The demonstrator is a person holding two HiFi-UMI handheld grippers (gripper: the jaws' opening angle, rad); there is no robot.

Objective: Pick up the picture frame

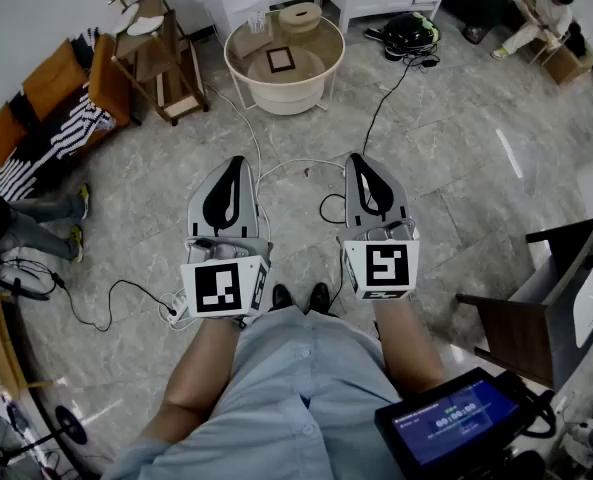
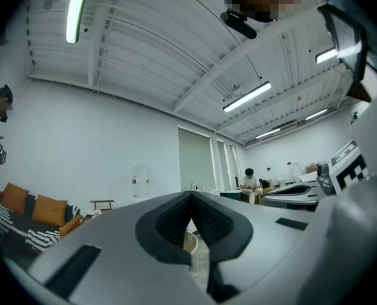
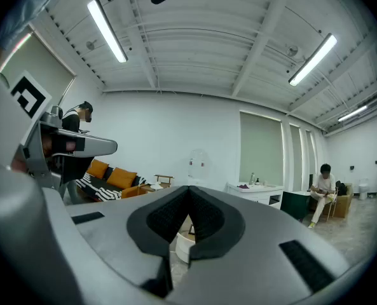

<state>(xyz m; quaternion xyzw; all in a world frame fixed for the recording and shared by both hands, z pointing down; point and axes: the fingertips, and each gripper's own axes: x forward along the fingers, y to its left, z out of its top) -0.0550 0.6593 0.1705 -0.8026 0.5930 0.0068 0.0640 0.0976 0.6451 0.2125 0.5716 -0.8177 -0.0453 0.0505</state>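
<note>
The picture frame [image 1: 279, 60], dark-edged with a pale middle, lies flat on a round white table [image 1: 246, 63] far ahead of me in the head view. Beside it sits a round wooden piece [image 1: 300, 15]. My left gripper [image 1: 238, 160] and right gripper [image 1: 357, 158] are held level side by side over the marble floor, well short of the table. Both are shut with nothing between their pads. In the left gripper view the left gripper [image 2: 191, 199] has its jaws pressed together, and in the right gripper view the right gripper [image 3: 189, 192] does too. The table's white rim [image 3: 183, 246] shows below them.
A wooden stool [image 1: 161, 48] and an orange sofa [image 1: 51, 83] with a striped blanket stand at the left. Cables [image 1: 376, 108] run across the floor. A dark chair [image 1: 551, 303] and a screen [image 1: 456, 423] are at my right. One person sits far right [image 1: 541, 13], another at the left [image 1: 26, 218].
</note>
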